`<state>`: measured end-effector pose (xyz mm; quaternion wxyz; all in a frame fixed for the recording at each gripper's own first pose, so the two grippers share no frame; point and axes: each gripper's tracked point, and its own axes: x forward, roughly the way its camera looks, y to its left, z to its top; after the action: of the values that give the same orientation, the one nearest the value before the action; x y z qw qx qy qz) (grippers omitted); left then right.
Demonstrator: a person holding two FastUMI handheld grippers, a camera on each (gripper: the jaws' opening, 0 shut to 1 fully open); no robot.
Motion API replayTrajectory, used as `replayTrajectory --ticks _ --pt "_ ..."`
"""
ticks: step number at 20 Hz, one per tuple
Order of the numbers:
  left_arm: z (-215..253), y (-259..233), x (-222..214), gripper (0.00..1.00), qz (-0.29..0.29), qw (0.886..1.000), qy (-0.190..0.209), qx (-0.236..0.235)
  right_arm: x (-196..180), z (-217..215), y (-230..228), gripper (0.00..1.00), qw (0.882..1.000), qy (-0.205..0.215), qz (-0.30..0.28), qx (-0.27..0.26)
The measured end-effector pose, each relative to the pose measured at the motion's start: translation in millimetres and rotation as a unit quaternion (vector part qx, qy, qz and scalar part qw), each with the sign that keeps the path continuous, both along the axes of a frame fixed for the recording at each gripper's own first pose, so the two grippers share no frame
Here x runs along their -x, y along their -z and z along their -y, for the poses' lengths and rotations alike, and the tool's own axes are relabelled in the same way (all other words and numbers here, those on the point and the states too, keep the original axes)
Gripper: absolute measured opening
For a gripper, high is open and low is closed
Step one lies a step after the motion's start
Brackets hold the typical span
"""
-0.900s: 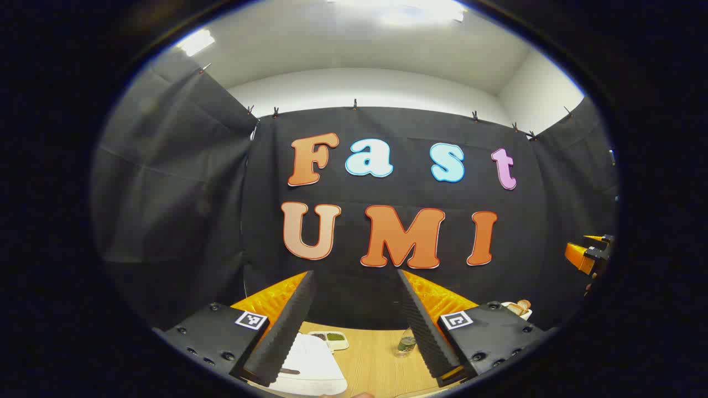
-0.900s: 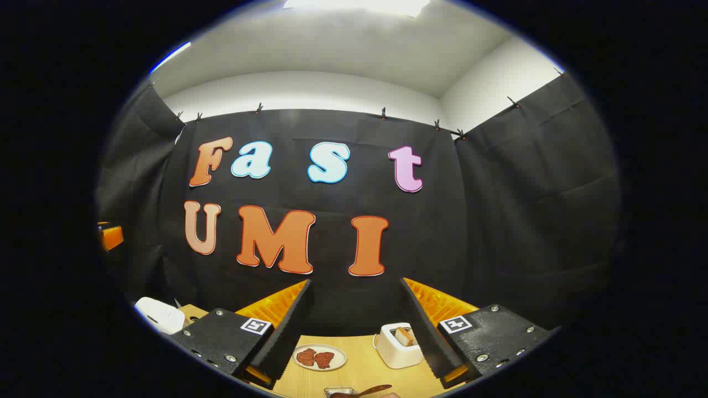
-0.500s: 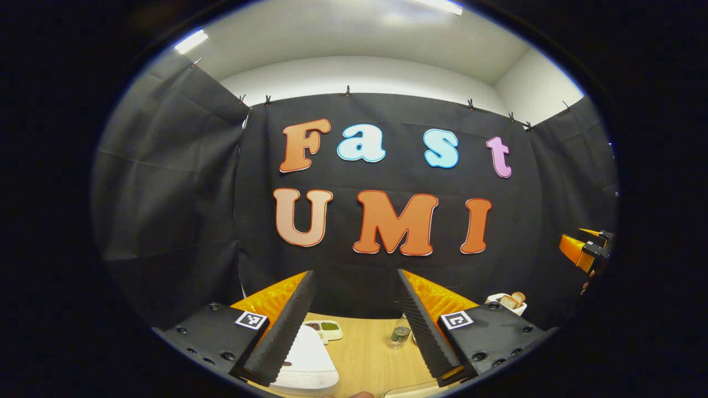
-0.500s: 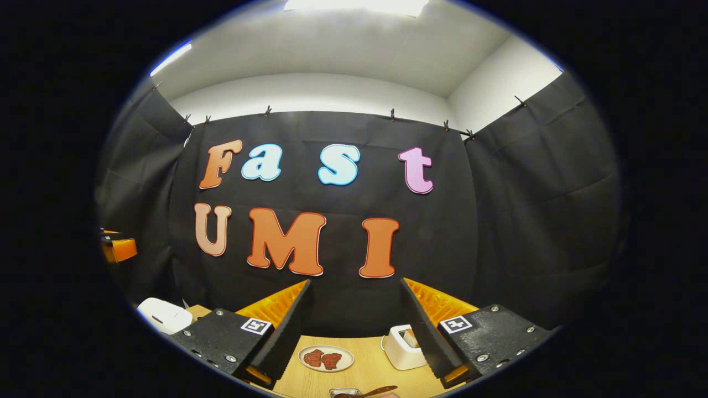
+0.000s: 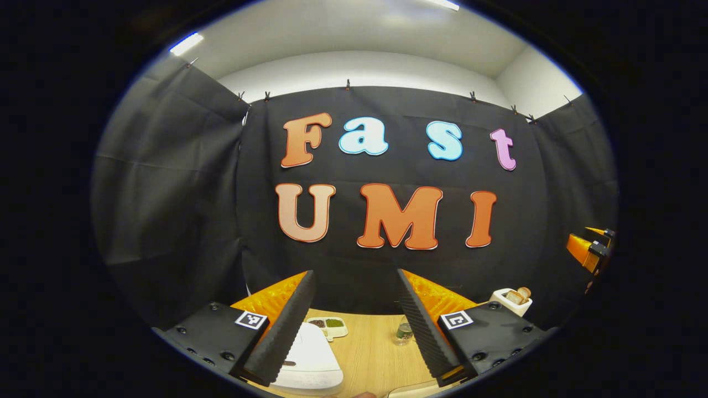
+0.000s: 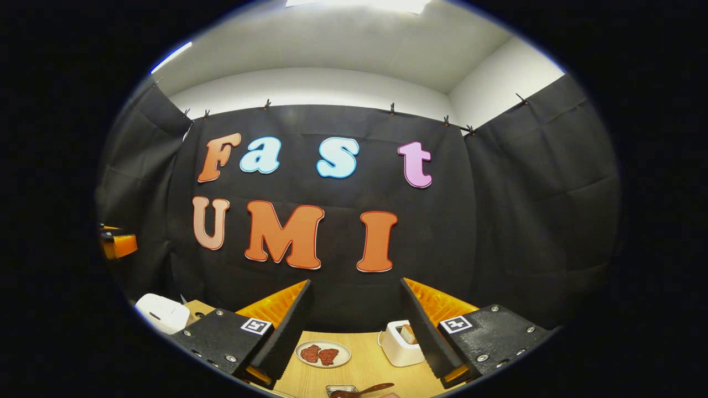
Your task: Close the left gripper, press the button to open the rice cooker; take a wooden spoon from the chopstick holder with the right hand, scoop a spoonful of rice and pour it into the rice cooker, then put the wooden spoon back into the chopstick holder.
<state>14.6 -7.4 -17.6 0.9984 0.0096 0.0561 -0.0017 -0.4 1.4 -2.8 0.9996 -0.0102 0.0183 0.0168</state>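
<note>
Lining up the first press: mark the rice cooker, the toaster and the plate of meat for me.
rice cooker [image 5: 310, 359], left gripper view, on its white lid.
toaster [image 6: 399, 348], right gripper view, on its white side wall.
plate of meat [image 6: 341, 349], right gripper view, on its bare rim.

In the left gripper view, the white rice cooker [image 5: 310, 359] is partly hidden behind a finger and cut off at the bottom edge. The small divided dish [image 5: 327, 324] beyond it holds dark and green contents too small to tell. In the right gripper view, the wooden spoon [image 6: 365, 390] is cut by the bottom edge, and the toaster [image 6: 401, 345] sits half behind a finger.
</note>
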Motion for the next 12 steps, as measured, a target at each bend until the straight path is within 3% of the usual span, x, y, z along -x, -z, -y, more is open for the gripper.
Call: replayTrajectory --ticks 6,11,12 --pt "-44.5 -5.4 -14.2 0.99 -0.022 0.999 -0.040 0.000 -2.6 10.3 6.6 0.95 1.000 0.014 -0.013 0.012" --pt "-72.8 26.1 -19.5 0.97 -0.081 0.995 -0.059 -0.001 -1.1 16.5 17.7 0.95 0.999 0.028 -0.030 0.010" --pt "-76.4 32.8 -18.6 0.71 -0.097 0.993 -0.063 -0.001 -0.1 16.5 19.8 0.95 0.999 0.030 -0.033 0.010"
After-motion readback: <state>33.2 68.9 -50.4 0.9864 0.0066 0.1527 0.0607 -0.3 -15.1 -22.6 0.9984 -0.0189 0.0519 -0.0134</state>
